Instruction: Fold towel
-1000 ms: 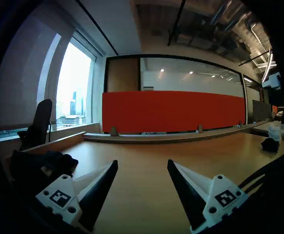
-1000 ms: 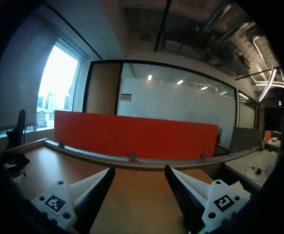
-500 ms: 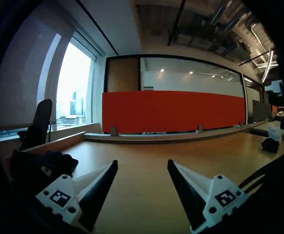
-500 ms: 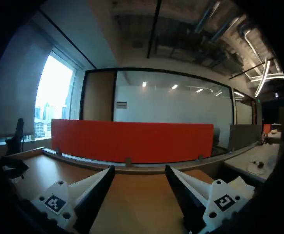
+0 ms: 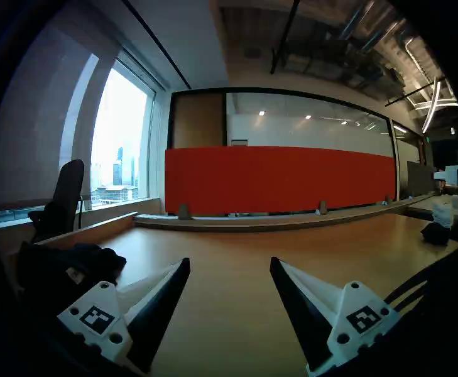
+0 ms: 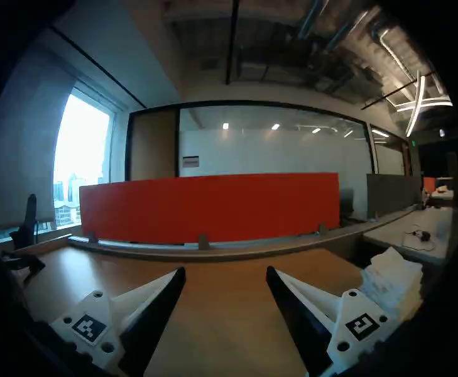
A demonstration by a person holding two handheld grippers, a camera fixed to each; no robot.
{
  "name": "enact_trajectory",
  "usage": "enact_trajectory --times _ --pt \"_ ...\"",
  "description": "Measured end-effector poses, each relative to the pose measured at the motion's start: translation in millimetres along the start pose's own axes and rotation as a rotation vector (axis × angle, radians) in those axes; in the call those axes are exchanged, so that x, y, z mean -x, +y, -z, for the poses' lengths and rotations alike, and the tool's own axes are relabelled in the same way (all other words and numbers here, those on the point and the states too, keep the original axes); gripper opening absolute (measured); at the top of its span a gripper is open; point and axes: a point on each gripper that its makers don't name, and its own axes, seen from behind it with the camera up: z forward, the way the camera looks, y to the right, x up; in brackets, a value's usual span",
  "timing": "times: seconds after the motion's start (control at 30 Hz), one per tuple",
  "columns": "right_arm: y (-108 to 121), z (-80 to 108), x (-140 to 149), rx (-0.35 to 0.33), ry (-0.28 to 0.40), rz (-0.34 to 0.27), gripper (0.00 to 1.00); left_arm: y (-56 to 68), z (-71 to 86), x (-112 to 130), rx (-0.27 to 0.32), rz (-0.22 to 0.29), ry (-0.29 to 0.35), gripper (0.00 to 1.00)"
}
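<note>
A stack of white folded towels (image 6: 391, 281) sits on the wooden table (image 6: 229, 314) at the right of the right gripper view, just beyond my right finger. My right gripper (image 6: 225, 271) is open with nothing between its fingers. In the left gripper view, my left gripper (image 5: 229, 261) is open over the bare wooden table (image 5: 241, 276), holding nothing. A dark heap of cloth (image 5: 65, 267) lies beside its left finger. Far right on the table are a small white bundle (image 5: 443, 213) and a dark lump (image 5: 436, 234).
A red partition (image 5: 279, 179) runs along the table's far edge, with a glass wall behind it. An office chair (image 5: 62, 204) stands by the window at the left. A neighbouring desk (image 6: 417, 232) with a cable lies at the right of the right gripper view.
The right gripper has swung to the right and levelled out, bringing the white towel stack into view. The left gripper has stayed still.
</note>
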Motion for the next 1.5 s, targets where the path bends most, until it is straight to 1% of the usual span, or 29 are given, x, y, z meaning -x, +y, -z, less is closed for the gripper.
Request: enact_trajectory --times 0.1,0.4,0.6,0.8,1.5 --pt "2 0.4 14 0.000 0.001 0.001 0.99 0.1 -0.1 0 0.000 0.000 0.000 0.94" --pt "9 -0.9 43 0.011 0.011 0.041 0.99 0.6 0.2 0 0.000 0.000 0.000 0.94" --pt "8 2.1 53 0.004 0.017 0.036 0.99 0.6 0.0 0 0.000 0.000 0.000 0.94" --pt "9 2.1 62 0.005 0.006 0.003 0.99 0.4 0.1 0 0.000 0.000 0.000 0.94" --pt "7 2.2 82 -0.012 -0.008 0.029 0.99 1.0 0.2 1 0.000 0.000 0.000 0.94"
